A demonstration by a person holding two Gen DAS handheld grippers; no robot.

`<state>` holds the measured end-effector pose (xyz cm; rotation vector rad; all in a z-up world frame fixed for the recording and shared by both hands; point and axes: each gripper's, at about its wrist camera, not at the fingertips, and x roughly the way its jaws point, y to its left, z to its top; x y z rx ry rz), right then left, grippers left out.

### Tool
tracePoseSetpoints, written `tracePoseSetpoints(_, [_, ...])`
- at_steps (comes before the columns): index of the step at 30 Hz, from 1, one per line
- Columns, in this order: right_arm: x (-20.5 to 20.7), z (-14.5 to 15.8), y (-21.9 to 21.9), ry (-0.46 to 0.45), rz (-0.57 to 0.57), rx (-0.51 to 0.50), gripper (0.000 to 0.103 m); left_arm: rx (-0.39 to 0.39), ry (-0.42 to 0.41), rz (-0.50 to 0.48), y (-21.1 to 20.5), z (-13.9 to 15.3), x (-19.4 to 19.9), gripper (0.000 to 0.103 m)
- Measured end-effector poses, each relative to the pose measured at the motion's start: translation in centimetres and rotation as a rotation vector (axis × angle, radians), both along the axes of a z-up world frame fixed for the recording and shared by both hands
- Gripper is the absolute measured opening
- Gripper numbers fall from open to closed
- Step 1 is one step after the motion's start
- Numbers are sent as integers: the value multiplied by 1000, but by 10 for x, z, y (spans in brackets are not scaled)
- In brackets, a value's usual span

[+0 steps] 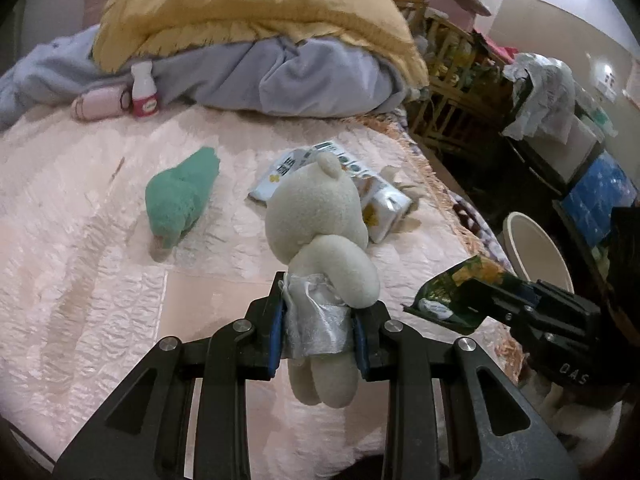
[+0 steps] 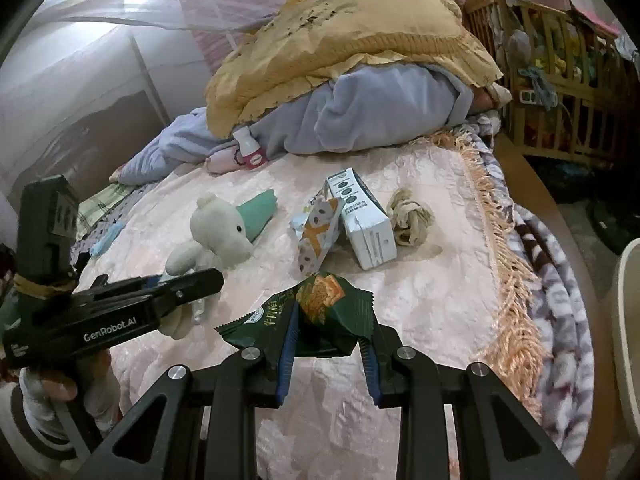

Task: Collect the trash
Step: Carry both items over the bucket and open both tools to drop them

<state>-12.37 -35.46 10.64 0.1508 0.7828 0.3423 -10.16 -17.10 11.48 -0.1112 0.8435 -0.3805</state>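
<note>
My left gripper (image 1: 318,316) is shut on a cream plush bear (image 1: 316,216) in a silver dress, held above the pink bedspread; it also shows in the right wrist view (image 2: 224,232). My right gripper (image 2: 330,344) is shut on a dark green snack wrapper (image 2: 316,316), also seen in the left wrist view (image 1: 456,292), near the bed's right edge. On the bed lie a white-blue carton (image 2: 364,224), a patterned snack pack (image 2: 318,228) and a crumpled beige wad (image 2: 410,216).
A green plush (image 1: 180,196) lies on the bed. A small white bottle (image 1: 144,90) stands by the piled blankets (image 1: 260,40). A cream bin (image 1: 536,248) stands on the floor right of the bed. A wooden crib (image 2: 552,60) stands behind.
</note>
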Motion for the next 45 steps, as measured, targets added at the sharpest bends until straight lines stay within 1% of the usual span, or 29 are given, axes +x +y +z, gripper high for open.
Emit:
tracePoseSetpoints(7, [-19,9,-15,-20,-26,-5,28,26,-53,-42,-24,15,-18,26])
tracePoseSetpoints(14, [-35,25,-47,-48,-81,-8,28,38,-107,-98,-59,32,-30,26])
tracePoseSetpoints(24, [-53,35,-99,-69,-162,-20,28,60,-148,-190,-116,43,-40,26])
tracePoseSetpoints(35, [-68,40,-169,-77,-276,-22,28,84,-158,-287,-178,44,-41,26])
tracePoseSetpoints(45, [-79,37,-227,-70,-374,-22,28,121,-159,-359,-228,42,-38,26])
